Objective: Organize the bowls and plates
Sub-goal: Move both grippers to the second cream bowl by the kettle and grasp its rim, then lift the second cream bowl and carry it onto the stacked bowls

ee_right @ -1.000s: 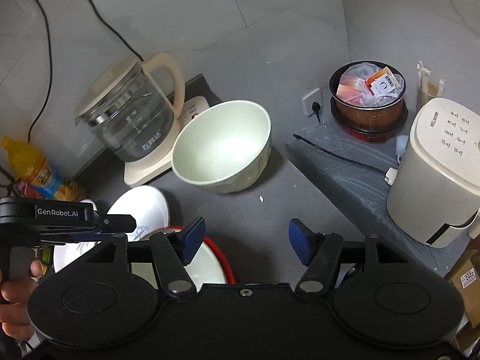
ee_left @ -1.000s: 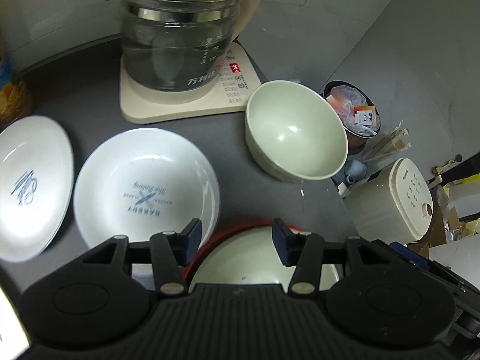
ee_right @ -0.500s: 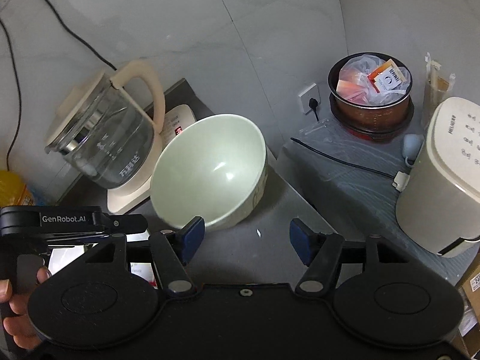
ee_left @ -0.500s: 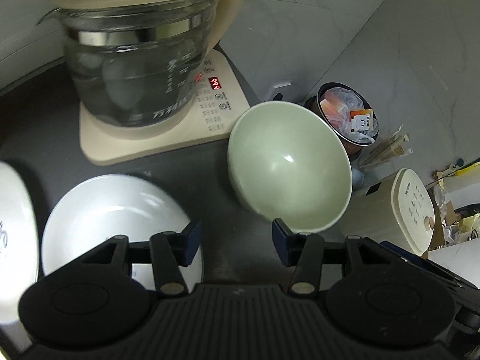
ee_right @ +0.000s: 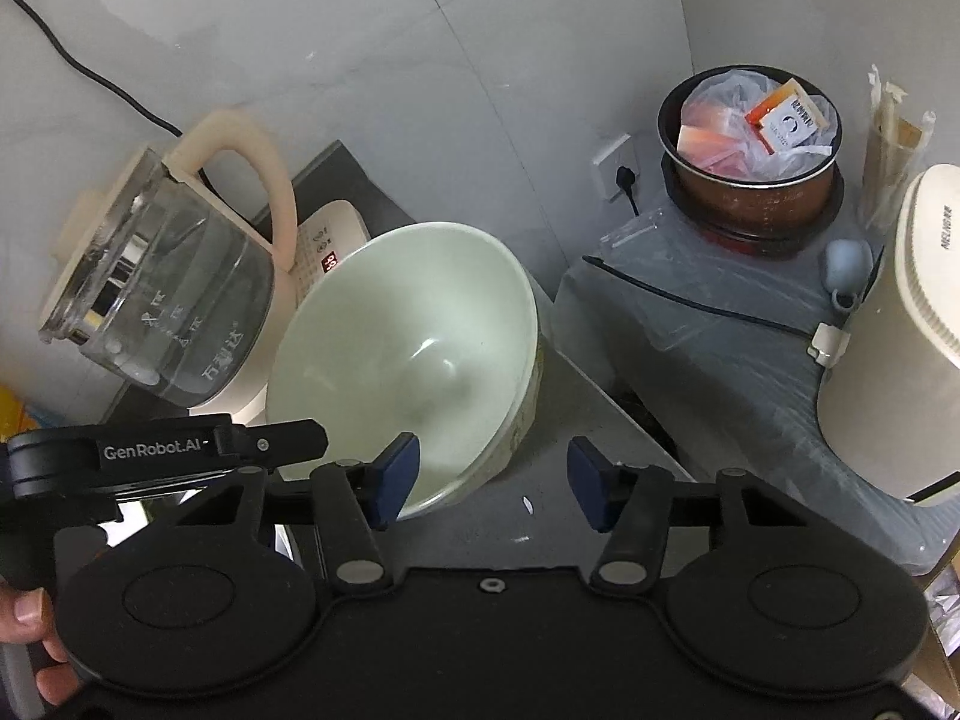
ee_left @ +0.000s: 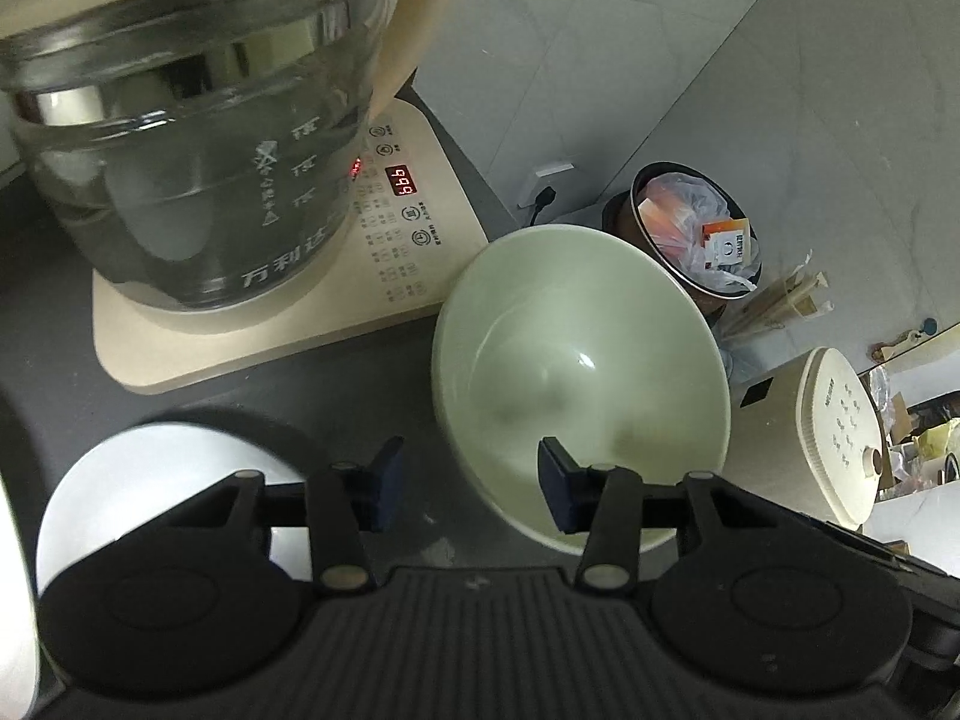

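- Fingers of your left gripper [ee_left: 465, 492] gape astride the green bowl [ee_left: 579, 384] rim, positioned to pinch it.
- Your right gripper [ee_right: 492, 483] waits open beside it, empty.

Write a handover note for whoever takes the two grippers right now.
Left gripper: open, holding nothing, its fingers straddling the near rim of the green bowl, one inside and one outside.
Right gripper: open, holding nothing, at the same bowl's near right side, one finger over the rim.
The green bowl sits on the dark counter beside the kettle. A white plate lies to its left.
Done: nothing is gripped or visibly stacked yet.
Left: probably close on the bowl's rim, lift it and stack it with the other dishes.
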Motion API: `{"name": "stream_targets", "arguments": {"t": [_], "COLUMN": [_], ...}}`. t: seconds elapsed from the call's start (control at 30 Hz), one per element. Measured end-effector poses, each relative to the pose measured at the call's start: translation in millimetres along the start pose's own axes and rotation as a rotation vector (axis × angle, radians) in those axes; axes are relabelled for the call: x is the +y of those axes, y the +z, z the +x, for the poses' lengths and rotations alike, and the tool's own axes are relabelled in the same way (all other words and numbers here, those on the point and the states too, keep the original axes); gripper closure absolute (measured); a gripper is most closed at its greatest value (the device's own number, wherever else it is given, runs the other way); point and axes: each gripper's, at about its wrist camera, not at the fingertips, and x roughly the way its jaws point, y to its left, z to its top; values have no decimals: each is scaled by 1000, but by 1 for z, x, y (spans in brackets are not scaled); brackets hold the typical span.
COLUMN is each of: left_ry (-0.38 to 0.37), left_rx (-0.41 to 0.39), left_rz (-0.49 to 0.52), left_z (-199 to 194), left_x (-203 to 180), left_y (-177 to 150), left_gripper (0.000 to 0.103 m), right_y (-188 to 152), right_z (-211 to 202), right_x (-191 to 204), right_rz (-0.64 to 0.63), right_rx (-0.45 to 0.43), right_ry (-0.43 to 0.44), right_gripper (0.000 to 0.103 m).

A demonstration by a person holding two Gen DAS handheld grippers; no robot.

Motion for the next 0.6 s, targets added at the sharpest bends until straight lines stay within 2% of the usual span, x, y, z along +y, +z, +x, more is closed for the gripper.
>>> {"name": "stream_targets", "arguments": {"t": [0.13, 0.2, 0.27, 0.3, 0.37, 0.6], "left_ry": [-1, -4, -4, 2, 18, 5], "left_rx": [2, -1, 5, 10, 10, -4], "left_rz": [-7, -11, -14, -17, -24, -31], "left_z": [10, 15, 20, 23, 26, 11], "left_x": [1, 1, 1, 1, 2, 2], "left_y": [1, 2, 2, 2, 1, -5], "left_gripper": [61, 68, 78, 80, 88, 88], "right_y": [4, 5, 6, 6, 6, 1], "right_z": [10, 14, 22, 26, 27, 8], "right_x": [0, 2, 2, 1, 3, 9], "right_rz": [12, 10, 8, 7, -5, -49], "right_rx": [17, 24, 44, 56, 51, 23], "right_ry": [-7, -8, -15, -23, -27, -24], "right_gripper": [55, 58, 67, 77, 78, 78]}}
